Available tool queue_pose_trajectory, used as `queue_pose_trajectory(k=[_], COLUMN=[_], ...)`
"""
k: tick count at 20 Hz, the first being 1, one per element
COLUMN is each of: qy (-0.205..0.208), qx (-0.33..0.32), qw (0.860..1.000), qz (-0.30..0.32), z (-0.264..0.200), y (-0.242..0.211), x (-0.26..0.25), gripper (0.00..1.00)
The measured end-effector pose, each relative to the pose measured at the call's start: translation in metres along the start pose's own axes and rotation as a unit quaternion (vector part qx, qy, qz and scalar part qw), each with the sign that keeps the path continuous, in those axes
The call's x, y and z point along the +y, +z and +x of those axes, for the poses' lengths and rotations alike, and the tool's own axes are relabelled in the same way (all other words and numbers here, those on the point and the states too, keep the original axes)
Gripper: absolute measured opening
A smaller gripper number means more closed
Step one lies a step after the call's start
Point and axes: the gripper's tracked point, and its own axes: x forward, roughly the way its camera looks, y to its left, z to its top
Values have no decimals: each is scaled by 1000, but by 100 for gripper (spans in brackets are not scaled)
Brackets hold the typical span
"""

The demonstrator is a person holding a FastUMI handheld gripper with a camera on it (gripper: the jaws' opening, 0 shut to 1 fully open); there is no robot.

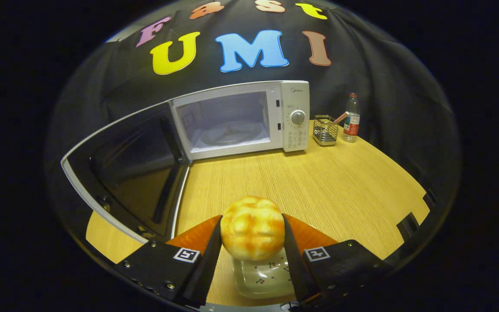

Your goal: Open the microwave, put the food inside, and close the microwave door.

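Note:
A round golden bread bun [253,227] sits between my two fingers, and my gripper [252,225] is shut on it, one finger pressing each side. Under the bun lies a small clear glass dish [262,277] with a dotted pattern on the wooden table [319,190]. Beyond the fingers stands a white microwave [293,115] at the back of the table. Its door [132,169] is swung wide open to the left, and the cavity with its glass turntable [230,134] is in plain sight with nothing in it.
To the right of the microwave stand a wire holder [325,130] with a stick in it and a small plastic bottle [351,118]. The open door reaches far forward on the left, close to my left finger. Black cloth walls the booth behind.

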Motion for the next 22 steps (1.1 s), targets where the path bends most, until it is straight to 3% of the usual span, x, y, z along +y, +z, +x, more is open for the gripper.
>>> queue_pose_trajectory(k=[6,22], qy=[35,41], qx=[-22,-58], qw=[998,981], qz=[48,180], z=[20,144], y=[44,117], x=[20,22], gripper=[73,74])
